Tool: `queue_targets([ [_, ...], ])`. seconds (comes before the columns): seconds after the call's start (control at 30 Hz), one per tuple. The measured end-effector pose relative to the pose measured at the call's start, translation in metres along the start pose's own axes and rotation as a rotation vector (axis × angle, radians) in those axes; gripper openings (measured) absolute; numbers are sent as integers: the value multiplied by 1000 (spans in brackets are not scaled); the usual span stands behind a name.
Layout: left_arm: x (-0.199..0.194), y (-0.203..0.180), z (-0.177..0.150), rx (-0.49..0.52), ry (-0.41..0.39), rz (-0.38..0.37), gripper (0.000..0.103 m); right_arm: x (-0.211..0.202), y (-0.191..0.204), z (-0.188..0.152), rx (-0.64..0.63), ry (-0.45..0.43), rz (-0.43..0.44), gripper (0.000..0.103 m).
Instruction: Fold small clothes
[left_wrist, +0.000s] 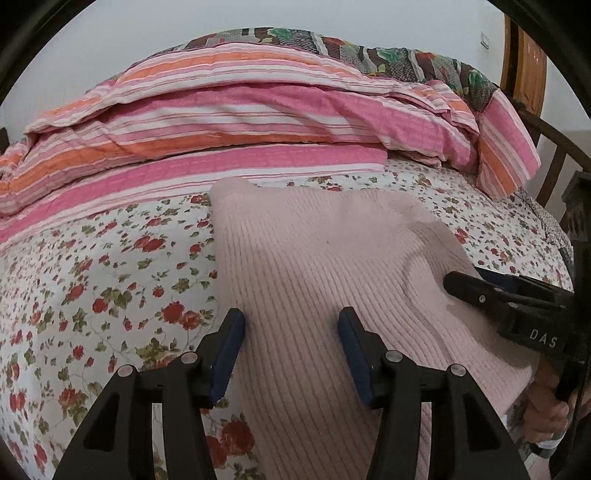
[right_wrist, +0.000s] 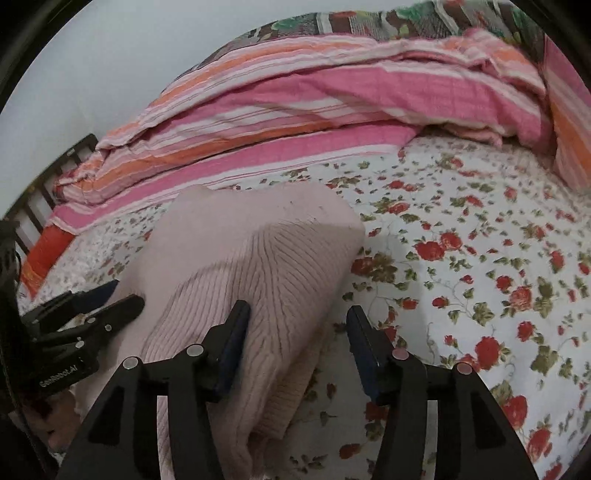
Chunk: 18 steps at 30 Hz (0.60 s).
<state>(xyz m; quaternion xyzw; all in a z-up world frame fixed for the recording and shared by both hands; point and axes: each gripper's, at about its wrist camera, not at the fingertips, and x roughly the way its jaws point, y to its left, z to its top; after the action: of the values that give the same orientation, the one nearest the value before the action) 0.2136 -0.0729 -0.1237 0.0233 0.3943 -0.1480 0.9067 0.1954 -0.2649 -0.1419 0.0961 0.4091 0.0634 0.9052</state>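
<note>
**Pink knit half-folded on bed, both grippers empty**

Pink ribbed sweater (left_wrist: 314, 266) lies on the floral bedsheet (left_wrist: 92, 295), near edge of the bed, already doubled into a rough rectangle. Striped quilt (left_wrist: 221, 122) is bunched along the far side, well clear of it.

Left gripper (left_wrist: 291, 328): jaws wide, straddling the sweater's left edge, nothing held. Right gripper (right_wrist: 299, 325): jaws wide too, over the sweater's right edge, one finger above the knit and the other above bare sheet. No cloth between the fingers in either view.

My read: next is another fold or a tidy-up. The right side has a raised hump and loose layered edges near the gripper, so it's not flat yet.

How to do it well:
- Press the hump flat before grabbing anything.
- Pinch all layers at the near corners, not just the top one; ribbed knit stretches and slides.
- Lift both corners level, carry towards the far edge, lay down and align edges.
- Keep the bedsheet out of the pinch.
</note>
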Motion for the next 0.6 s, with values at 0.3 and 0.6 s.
queue_targets([
  [0.3, -20, 9, -15, -51, 14, -63, 51, -23, 4, -9, -21, -11, 15, 30],
  [0.6, -38, 3, -36, -47, 36, -69, 52, -41, 11, -16, -33, -71, 49, 13],
])
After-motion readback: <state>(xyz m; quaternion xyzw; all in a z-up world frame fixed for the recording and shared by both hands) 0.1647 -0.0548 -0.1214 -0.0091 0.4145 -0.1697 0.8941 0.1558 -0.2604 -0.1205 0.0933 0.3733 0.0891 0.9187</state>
